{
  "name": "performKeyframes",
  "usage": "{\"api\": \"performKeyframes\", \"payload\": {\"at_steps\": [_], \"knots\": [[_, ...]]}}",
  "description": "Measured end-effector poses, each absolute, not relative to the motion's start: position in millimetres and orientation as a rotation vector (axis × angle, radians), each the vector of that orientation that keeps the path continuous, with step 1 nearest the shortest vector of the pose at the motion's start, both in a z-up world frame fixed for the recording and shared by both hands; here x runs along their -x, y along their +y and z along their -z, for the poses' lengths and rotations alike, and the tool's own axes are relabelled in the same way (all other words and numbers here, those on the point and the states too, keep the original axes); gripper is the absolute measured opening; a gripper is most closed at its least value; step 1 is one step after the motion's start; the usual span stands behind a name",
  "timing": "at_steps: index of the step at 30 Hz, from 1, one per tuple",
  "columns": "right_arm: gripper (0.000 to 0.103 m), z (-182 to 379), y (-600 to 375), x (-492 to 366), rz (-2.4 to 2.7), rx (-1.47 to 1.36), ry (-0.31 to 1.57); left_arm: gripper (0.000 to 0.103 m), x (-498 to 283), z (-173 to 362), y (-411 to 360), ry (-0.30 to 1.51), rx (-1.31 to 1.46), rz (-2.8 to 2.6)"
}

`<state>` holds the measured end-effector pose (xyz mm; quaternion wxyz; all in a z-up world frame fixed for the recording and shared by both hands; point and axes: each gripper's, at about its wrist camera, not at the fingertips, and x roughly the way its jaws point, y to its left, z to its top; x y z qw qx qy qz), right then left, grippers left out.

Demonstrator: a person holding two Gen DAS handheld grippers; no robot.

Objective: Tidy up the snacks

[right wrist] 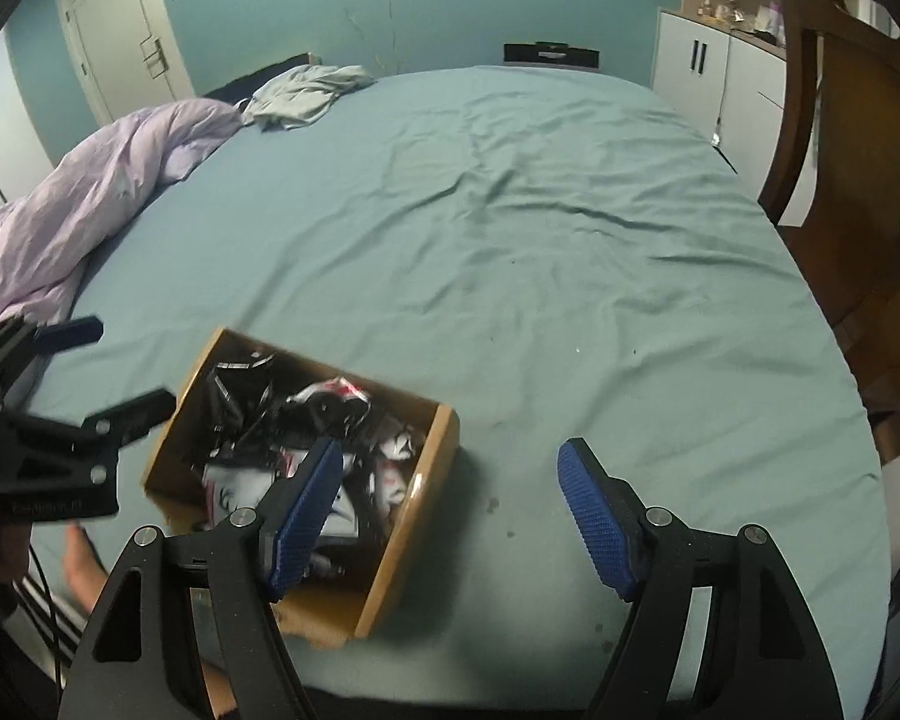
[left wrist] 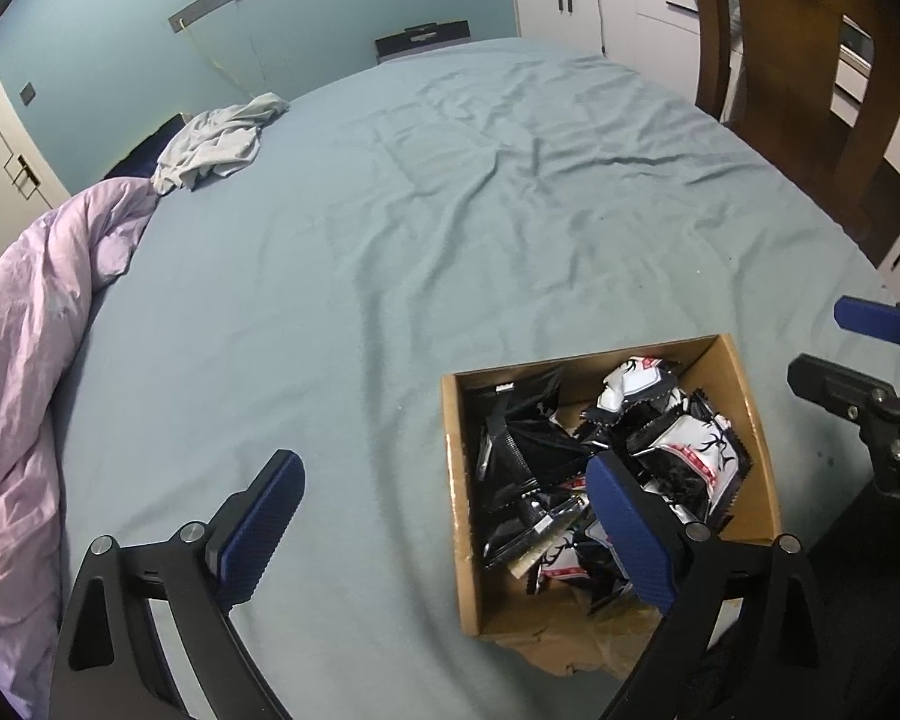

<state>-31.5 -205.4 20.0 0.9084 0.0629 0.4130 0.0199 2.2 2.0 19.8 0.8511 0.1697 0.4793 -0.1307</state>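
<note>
An open cardboard box (left wrist: pixel 756 414) sits near the front edge of a bed with a teal sheet (left wrist: pixel 450 210). It holds several black and white snack packets (left wrist: pixel 684 450). My left gripper (left wrist: pixel 444 516) is open and empty, with its right finger over the box's near corner and its left finger over bare sheet. The box also shows in the right wrist view (right wrist: pixel 426 480) with the packets (right wrist: pixel 330 402) inside. My right gripper (right wrist: pixel 450 510) is open and empty, its left finger over the box and its right finger over the sheet. Each gripper shows at the edge of the other's view.
A lilac duvet (left wrist: pixel 36 360) is bunched along the bed's left side, with a grey garment (left wrist: pixel 222 144) beyond it. A wooden chair (left wrist: pixel 810 72) stands at the bed's right side. White cabinets (left wrist: pixel 576 0) line the far wall. A bare foot (right wrist: pixel 81 570) shows by the bed's front edge.
</note>
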Motion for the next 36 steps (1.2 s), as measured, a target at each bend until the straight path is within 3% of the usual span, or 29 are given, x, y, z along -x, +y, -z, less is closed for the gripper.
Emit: {"api": "performKeyframes", "payload": {"at_steps": [16, 36], "knots": [[0.074, -15, -198, 23, -0.079, -0.066, 0.850, 0.098, 6, -25, -2, 0.883, -0.422, 0.231], [0.074, -13, -203, 21, -0.067, -0.077, 0.854, 0.102, -1, -16, -2, 0.963, -0.435, 0.221]]}}
